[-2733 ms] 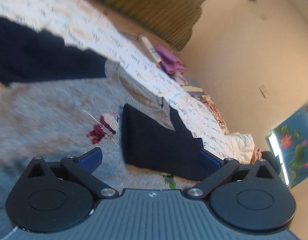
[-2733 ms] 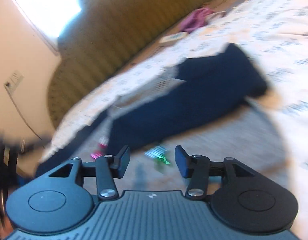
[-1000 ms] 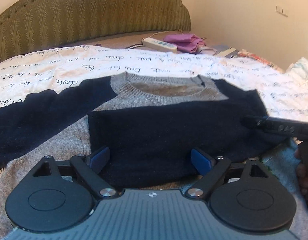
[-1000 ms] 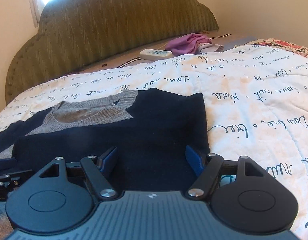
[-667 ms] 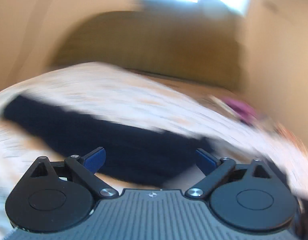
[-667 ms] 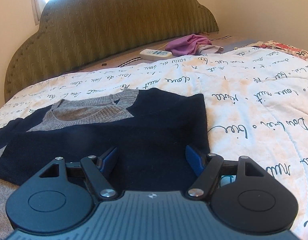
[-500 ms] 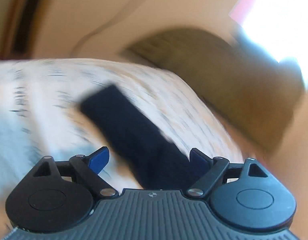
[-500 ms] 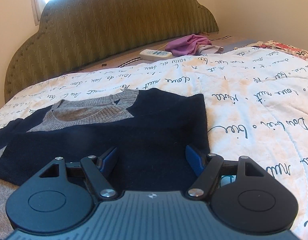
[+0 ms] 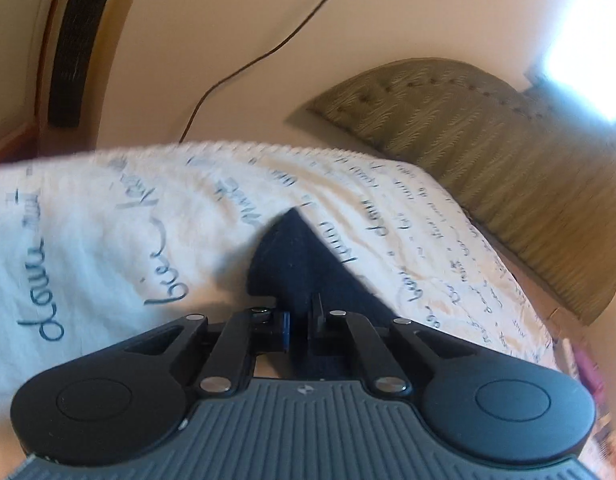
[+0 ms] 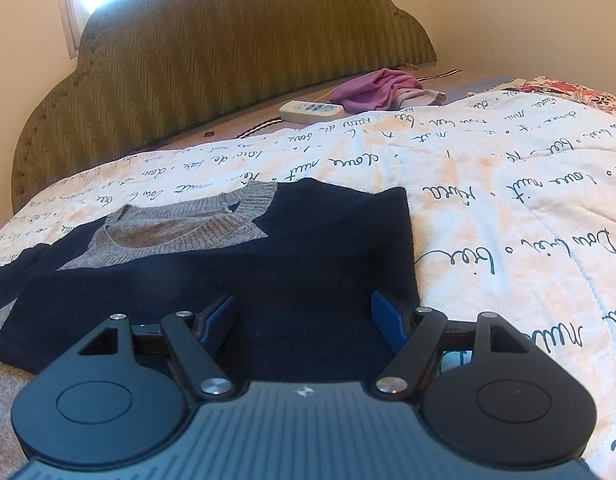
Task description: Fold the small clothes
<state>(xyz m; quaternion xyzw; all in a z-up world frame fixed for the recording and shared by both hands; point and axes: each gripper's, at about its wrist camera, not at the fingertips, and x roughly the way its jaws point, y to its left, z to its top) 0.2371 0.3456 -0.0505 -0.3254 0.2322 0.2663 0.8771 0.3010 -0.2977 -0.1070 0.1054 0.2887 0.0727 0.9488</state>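
Observation:
A small sweater with a grey body and neckband (image 10: 187, 224) and navy sleeves lies on the white quilt (image 10: 508, 184). One navy sleeve (image 10: 299, 280) is folded across its chest. My right gripper (image 10: 303, 320) is open and empty, low over that folded sleeve. In the left wrist view my left gripper (image 9: 301, 320) is shut on the other navy sleeve (image 9: 295, 256), which stretches away over the quilt (image 9: 107, 232) with its cuff end ahead of the fingers.
A green padded headboard (image 10: 227, 48) stands behind the bed. A white power strip (image 10: 312, 110) and a purple cloth (image 10: 376, 88) lie near it. A floral fabric (image 10: 568, 90) lies at far right. The bed's left edge meets a wall with a cable (image 9: 267, 48).
My left gripper swung left from over the sweater's chest to the outstretched navy sleeve and closed on it. My right gripper has stayed open and still over the folded sleeve.

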